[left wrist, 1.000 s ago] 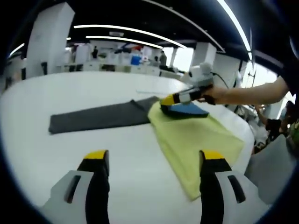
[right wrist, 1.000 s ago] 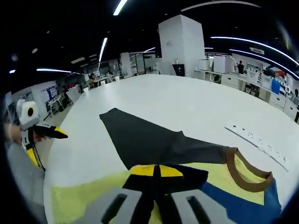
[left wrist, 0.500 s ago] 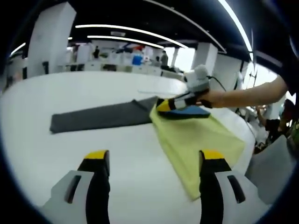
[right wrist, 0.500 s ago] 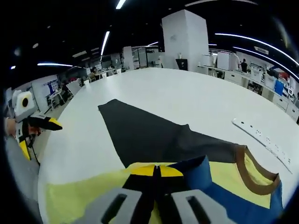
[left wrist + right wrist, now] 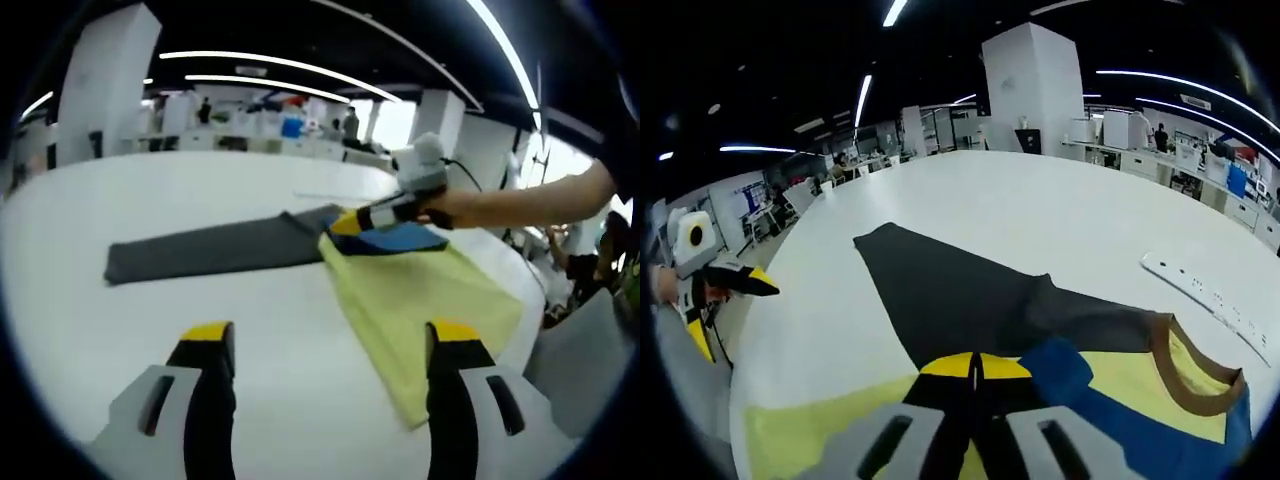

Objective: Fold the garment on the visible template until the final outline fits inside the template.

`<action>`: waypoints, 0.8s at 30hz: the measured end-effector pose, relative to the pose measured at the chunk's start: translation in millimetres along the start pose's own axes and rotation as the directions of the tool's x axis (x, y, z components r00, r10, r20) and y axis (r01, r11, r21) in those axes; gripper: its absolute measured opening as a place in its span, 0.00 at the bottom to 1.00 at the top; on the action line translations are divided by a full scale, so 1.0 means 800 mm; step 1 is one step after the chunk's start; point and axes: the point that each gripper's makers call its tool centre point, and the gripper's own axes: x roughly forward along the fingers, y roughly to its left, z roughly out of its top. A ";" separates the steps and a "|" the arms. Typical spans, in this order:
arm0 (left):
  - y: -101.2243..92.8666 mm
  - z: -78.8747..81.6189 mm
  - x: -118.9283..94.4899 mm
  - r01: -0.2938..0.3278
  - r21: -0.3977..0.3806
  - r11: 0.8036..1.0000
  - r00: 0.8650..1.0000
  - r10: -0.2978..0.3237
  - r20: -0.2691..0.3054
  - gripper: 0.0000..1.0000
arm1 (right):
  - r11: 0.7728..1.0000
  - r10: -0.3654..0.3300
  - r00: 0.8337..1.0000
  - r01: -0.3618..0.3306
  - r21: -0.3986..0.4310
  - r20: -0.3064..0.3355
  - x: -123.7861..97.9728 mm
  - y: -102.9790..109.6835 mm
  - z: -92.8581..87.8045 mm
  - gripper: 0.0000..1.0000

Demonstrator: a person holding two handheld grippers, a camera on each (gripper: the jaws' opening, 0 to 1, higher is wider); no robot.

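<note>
The garment [image 5: 420,290] is yellow with a blue part and lies flat on the white table [image 5: 150,310]. A long dark grey piece [image 5: 210,248], seemingly a sleeve, stretches left from it. My left gripper [image 5: 331,334] hovers open over bare table, short of the yellow cloth. My right gripper [image 5: 347,222] comes in from the right in a person's hand and is shut on the blue edge. In the right gripper view, my right gripper [image 5: 975,366] pinches the blue and yellow fabric [image 5: 1060,375]. The grey piece [image 5: 940,290] lies beyond it and the brown collar [image 5: 1188,372] to the right. My left gripper [image 5: 730,308] shows at far left.
A white power strip [image 5: 1205,308] lies on the table beyond the collar. The table's rounded edge [image 5: 525,290] runs close behind the garment on the right. An office with desks, a white pillar [image 5: 1032,95] and distant people surrounds the table.
My right gripper has drawn the blue edge of the garment a little toward the grey piece, and more blue now shows at its jaws. My left gripper has stayed put and open.
</note>
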 end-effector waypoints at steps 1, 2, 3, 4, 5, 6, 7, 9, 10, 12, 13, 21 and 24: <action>0.001 0.000 0.000 0.000 0.001 1.000 1.000 0.000 0.000 0.74 | 1.000 0.008 1.000 -0.008 0.001 0.012 -0.003 0.001 0.003 0.00; 0.001 0.000 0.000 0.000 0.002 1.000 1.000 0.000 0.000 0.74 | 1.000 0.013 0.999 -0.013 0.004 0.034 -0.008 0.001 0.008 0.00; 0.001 0.000 0.000 0.001 0.001 1.000 1.000 -0.001 0.001 0.74 | 1.000 0.016 0.999 -0.017 0.005 0.049 -0.011 0.001 0.011 0.00; 0.000 0.001 -0.001 0.001 0.001 1.000 1.000 -0.001 0.003 0.74 | 1.000 0.013 0.999 -0.014 0.010 0.051 -0.017 -0.001 0.009 0.00; 0.002 0.000 -0.001 0.000 0.001 1.000 1.000 0.000 0.003 0.74 | 1.000 0.012 0.999 -0.012 0.009 0.051 -0.018 -0.002 0.008 0.00; 0.002 0.000 -0.001 -0.001 0.001 1.000 1.000 0.001 0.004 0.74 | 1.000 0.004 0.998 -0.004 -0.003 0.057 -0.026 0.000 0.006 0.02; 0.003 0.000 -0.001 -0.002 -0.001 1.000 1.000 0.002 0.004 0.74 | 1.000 0.001 0.998 -0.001 -0.010 0.063 -0.030 -0.001 0.005 0.05; 0.003 0.001 -0.002 -0.002 -0.001 1.000 1.000 0.002 0.007 0.74 | 1.000 -0.022 0.997 0.022 -0.009 0.069 -0.039 -0.014 0.000 0.15; 0.003 0.001 -0.002 -0.002 0.000 1.000 1.000 0.002 0.007 0.74 | 0.999 -0.037 0.996 0.038 -0.007 0.080 -0.042 -0.017 0.000 0.25; 0.002 0.002 -0.002 -0.001 0.002 1.000 1.000 0.001 0.008 0.74 | 0.997 -0.074 0.995 0.074 -0.006 0.067 -0.048 -0.033 -0.008 0.40; 0.001 0.002 -0.002 -0.001 0.001 1.000 1.000 0.001 0.008 0.74 | 0.995 -0.091 0.994 0.093 -0.025 0.066 -0.050 -0.042 -0.011 0.45; 0.001 0.000 -0.001 0.000 -0.001 1.000 1.000 0.000 0.004 0.74 | 0.996 -0.088 0.995 0.089 -0.024 0.053 -0.040 -0.062 -0.011 0.26; 0.000 0.000 -0.001 -0.002 -0.002 1.000 1.000 0.002 0.002 0.74 | 0.995 -0.088 0.996 0.089 -0.046 0.027 -0.026 -0.061 -0.013 0.25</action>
